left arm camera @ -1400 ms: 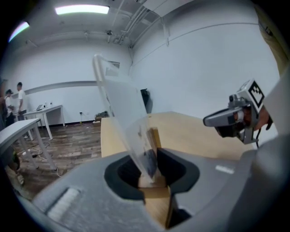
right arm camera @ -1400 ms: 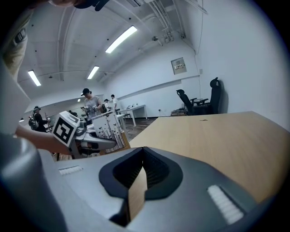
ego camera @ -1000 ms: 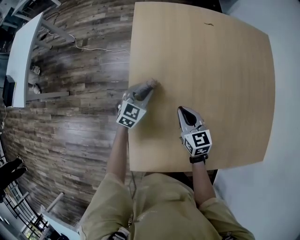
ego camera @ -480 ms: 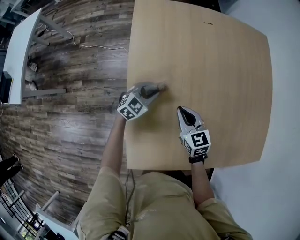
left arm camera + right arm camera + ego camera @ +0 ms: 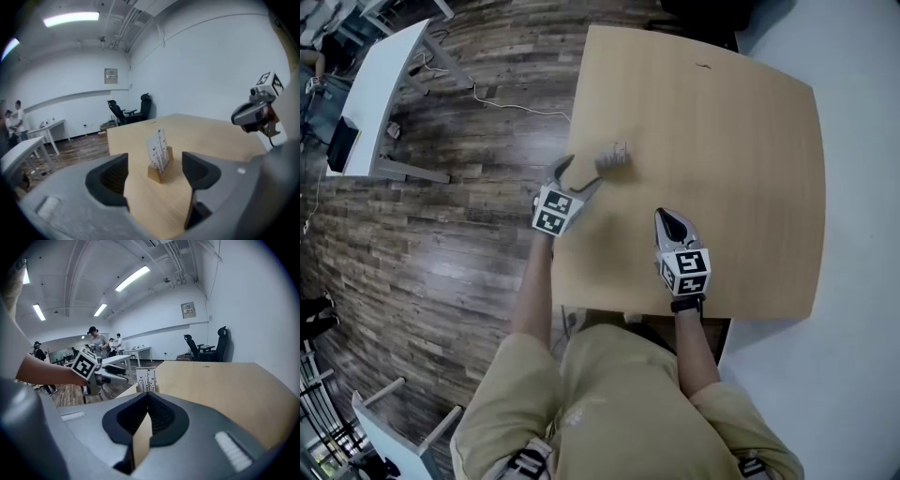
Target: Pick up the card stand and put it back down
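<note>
The dark plank floor [image 5: 441, 244] covers the left of the head view. The light wooden table [image 5: 750, 141] fills the centre and right. The person stands at its near edge, both arms reaching over it. The left gripper [image 5: 581, 171] sits near the table's left edge, tilted toward the far right. Its jaws are opening. The card stand [image 5: 616, 156] stands upright on the tabletop between them, with a clear gap on either side and no pad touching it. The right gripper [image 5: 667, 220] hovers over the near middle of the table, well apart from the stand. Its jaws are pressed together with nothing between them. The stand is a small wooden block holding white printed cards.
</note>
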